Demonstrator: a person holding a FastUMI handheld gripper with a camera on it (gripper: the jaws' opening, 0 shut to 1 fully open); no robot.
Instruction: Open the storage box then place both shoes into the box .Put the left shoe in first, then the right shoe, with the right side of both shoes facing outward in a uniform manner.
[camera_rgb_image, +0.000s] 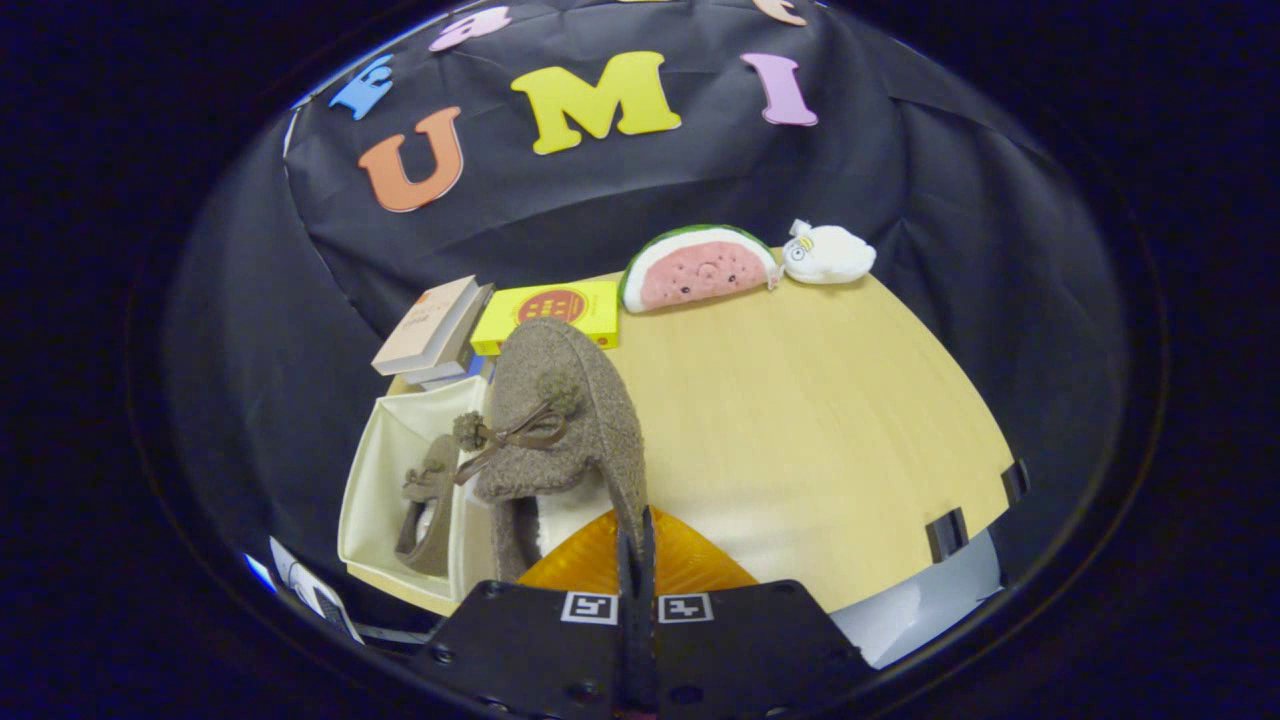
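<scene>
1. brown woolly felt is what you are holding: your gripper (636, 545) is pinching the rim of the right shoe (565, 420), with both fingers pressed together on its edge, almost no gap between them.
2. the shoe is hanging just ahead of the fingers, above the wooden table (820, 420), with its pom-pom lace facing you.
3. the cream storage box (375, 500) is standing open to the left of the held shoe, at the table's near left corner.
4. the left shoe (430, 505) is already sitting inside the box, standing on its side.
5. an orange surface (690, 565) is showing just beyond the fingers, under the held shoe; i cannot tell what it is.
6. beyond the box, some books (435, 330) and a yellow box (550, 310) are lying near the black cloth wall.
7. further right, a watermelon plush (700, 270) and a white plush toy (828, 254) are resting at the table's far edge, just beside each other.
</scene>
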